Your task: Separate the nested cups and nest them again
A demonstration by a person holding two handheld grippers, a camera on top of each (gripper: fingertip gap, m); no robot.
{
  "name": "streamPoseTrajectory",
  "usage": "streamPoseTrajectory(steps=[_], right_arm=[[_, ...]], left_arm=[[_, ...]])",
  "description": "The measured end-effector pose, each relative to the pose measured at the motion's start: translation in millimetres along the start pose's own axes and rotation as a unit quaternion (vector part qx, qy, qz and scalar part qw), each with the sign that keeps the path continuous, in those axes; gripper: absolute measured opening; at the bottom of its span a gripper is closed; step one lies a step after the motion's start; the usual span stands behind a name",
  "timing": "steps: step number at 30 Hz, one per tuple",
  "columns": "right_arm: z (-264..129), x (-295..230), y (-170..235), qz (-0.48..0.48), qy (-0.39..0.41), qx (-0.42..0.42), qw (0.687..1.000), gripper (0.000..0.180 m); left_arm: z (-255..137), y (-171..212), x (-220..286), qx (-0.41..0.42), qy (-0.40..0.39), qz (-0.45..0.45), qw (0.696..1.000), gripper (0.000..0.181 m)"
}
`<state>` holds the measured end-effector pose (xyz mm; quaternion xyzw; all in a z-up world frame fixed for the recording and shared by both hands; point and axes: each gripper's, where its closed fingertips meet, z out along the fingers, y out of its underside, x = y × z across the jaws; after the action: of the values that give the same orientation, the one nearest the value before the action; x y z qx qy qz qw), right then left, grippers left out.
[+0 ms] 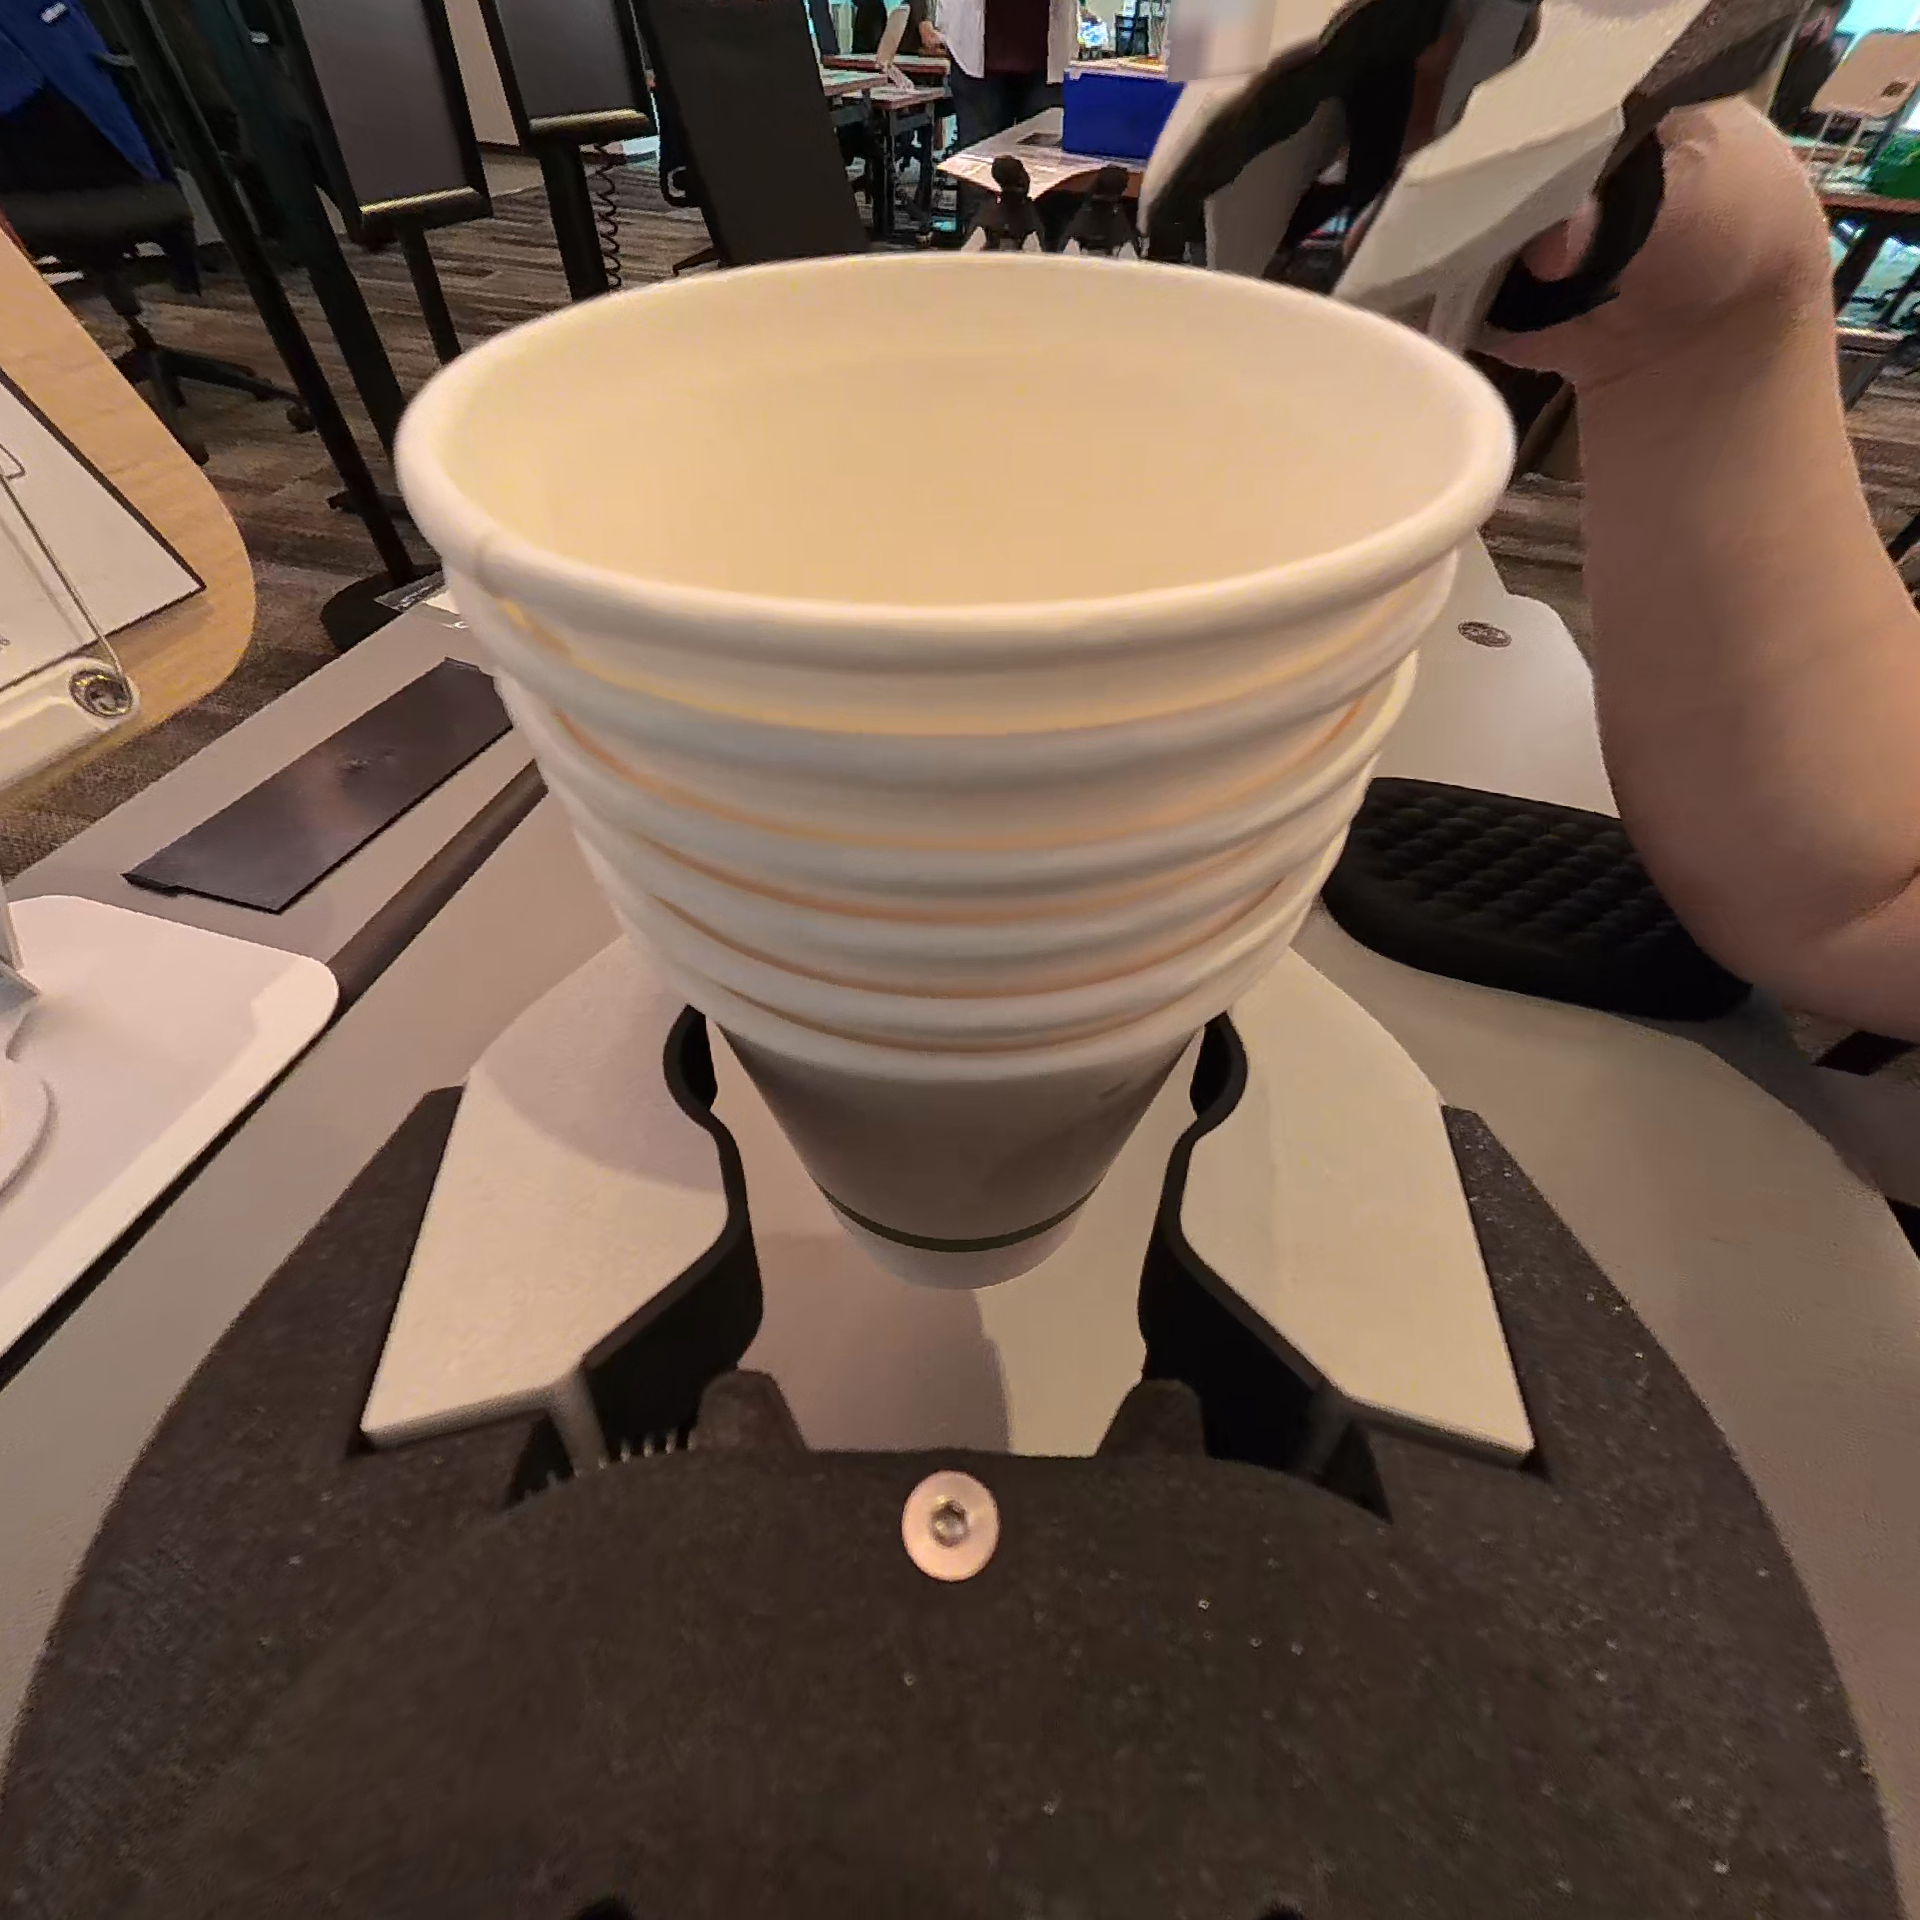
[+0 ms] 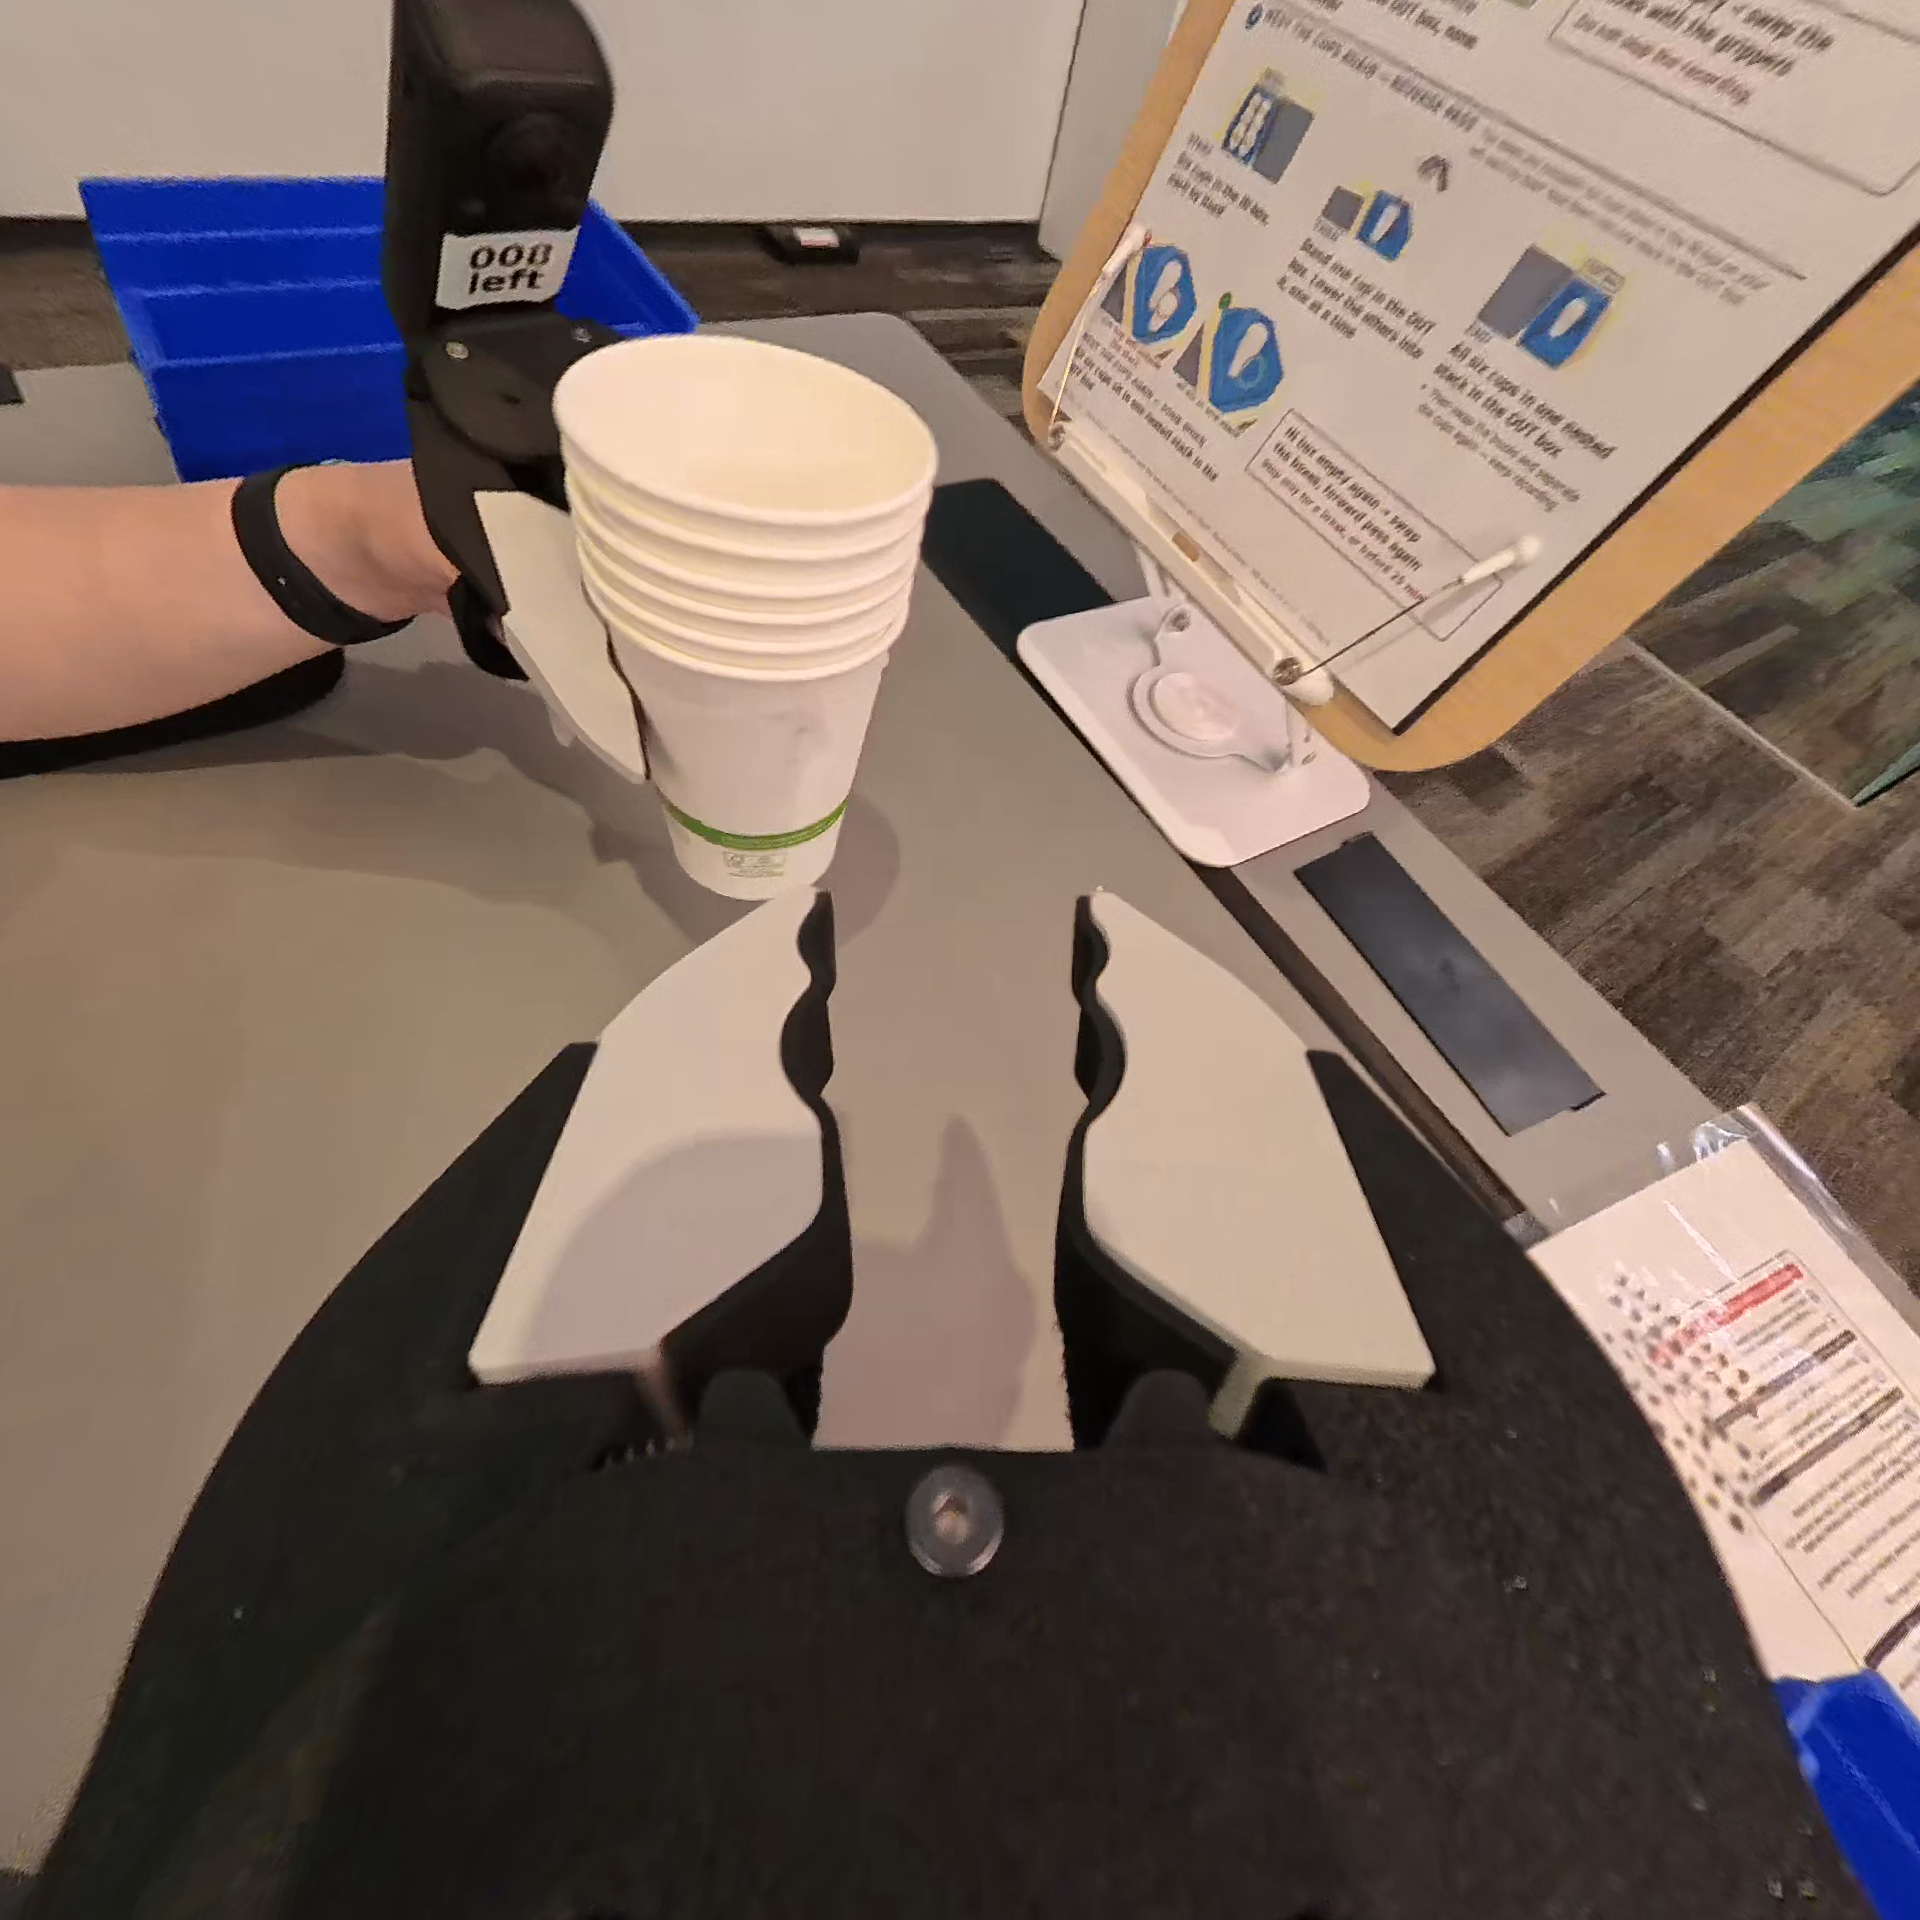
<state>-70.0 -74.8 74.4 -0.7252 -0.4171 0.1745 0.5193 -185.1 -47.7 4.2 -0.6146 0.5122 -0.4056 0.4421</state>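
Left hand-held gripper (image 1: 954, 1122) pinches the nested cups (image 1: 951, 665); right hand-held gripper (image 2: 951, 914) hangs spread, empty

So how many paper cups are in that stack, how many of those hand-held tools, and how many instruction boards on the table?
Paper cups: 6, nested in one stack, counted by their rims
Tools: 2, the left tool shut on the stack, the right tool open and empty
Instruction board: 1, on a white stand
Total: 9

The stack of cups (image 1: 951, 727) hides the table behind it. The right gripper (image 1: 1455, 156) above the stack is blurred and cut off. The blue bin (image 2: 260, 312) behind the stack is partly hidden.
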Motion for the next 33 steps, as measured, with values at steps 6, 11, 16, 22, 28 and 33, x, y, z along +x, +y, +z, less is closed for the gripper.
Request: streamPoseTrajectory(steps=[6,11,16,22,28,33], right_arm=[[-6,28,-33,0.056,-0.024,0.082,0.995,0.042],[-1,57,-3,0.117,-0.004,0.086,0.989,0.041],[-8,72,-3,0.139,0.004,0.126,0.982,0.035],[2,64,-3,0.128,-0.010,0.111,0.986,0.033],[15,55,0,0.107,-0.015,0.082,0.991,0.033],[21,53,5,0.094,-0.010,0.058,0.994,0.033]], left_arm=[[-3,-2,1,-0.006,-0.005,0.006,1.000,0.091],[-2,-1,1,-0.015,-0.009,0.008,1.000,0.091],[-1,-3,3,-0.016,-0.007,0.010,1.000,0.091],[-3,-2,3,-0.024,-0.016,0.025,0.999,0.091],[-5,-3,2,-0.019,-0.015,0.019,1.000,0.091],[-5,-4,2,-0.019,-0.014,0.020,1.000,0.091]])
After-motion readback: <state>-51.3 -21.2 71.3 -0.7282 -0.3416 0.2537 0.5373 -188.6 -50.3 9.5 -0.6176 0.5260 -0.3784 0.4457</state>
